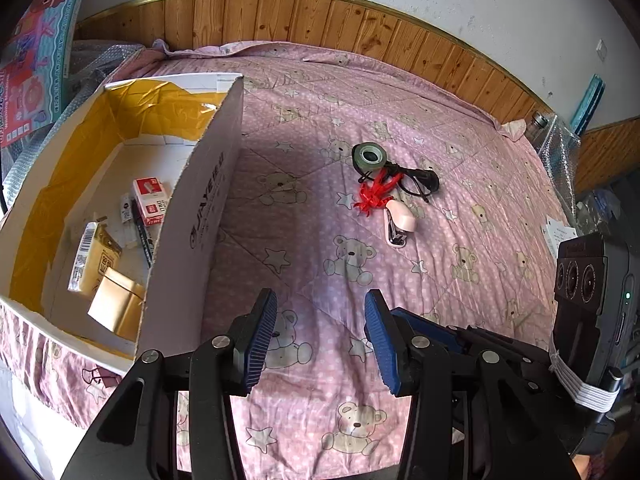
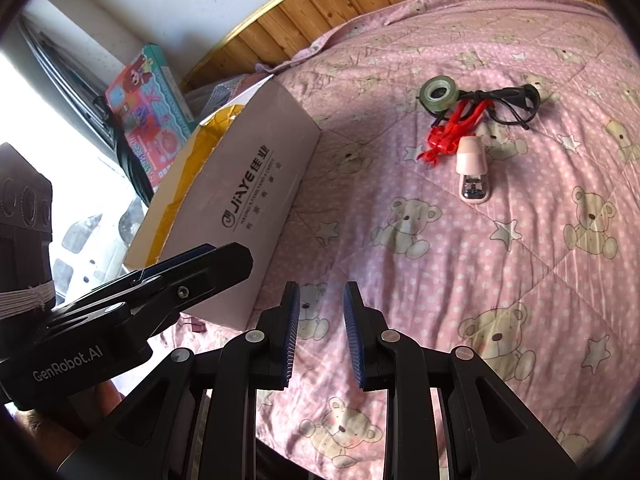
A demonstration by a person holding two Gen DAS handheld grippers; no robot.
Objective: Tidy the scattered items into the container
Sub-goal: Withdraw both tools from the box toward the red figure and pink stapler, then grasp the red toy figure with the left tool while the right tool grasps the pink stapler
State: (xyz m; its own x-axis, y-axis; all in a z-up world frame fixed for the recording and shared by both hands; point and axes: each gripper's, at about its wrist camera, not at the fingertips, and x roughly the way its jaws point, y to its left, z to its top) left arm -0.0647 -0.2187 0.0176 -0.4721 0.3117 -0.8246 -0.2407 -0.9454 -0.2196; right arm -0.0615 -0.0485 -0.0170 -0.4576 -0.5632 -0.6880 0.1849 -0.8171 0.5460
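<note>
Box wall (image 1: 196, 216) blocks left; quilt (image 1: 320, 264) ahead open.

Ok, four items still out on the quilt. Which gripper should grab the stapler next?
Probably right. The right gripper is open, empty and faces the pink stapler almost straight ahead. The left gripper, also open, sits beside the box wall.

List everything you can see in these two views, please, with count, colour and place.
Cardboard box: one, white with yellow lining, left on the bed.
Items inside the box: several, red-white staple box, pens, yellow packets.
Tape roll: one, grey-green, mid-bed.
Glasses: one, black, beside the tape roll.
Red knot ornament: one, between tape roll and stapler.
Stapler: one, pink, nearest the grippers.
Quilt: one, pink, bear print.
Toy box: one, colourful, behind the cardboard box.
Left gripper: open, empty.
Right gripper: open, empty.
</note>
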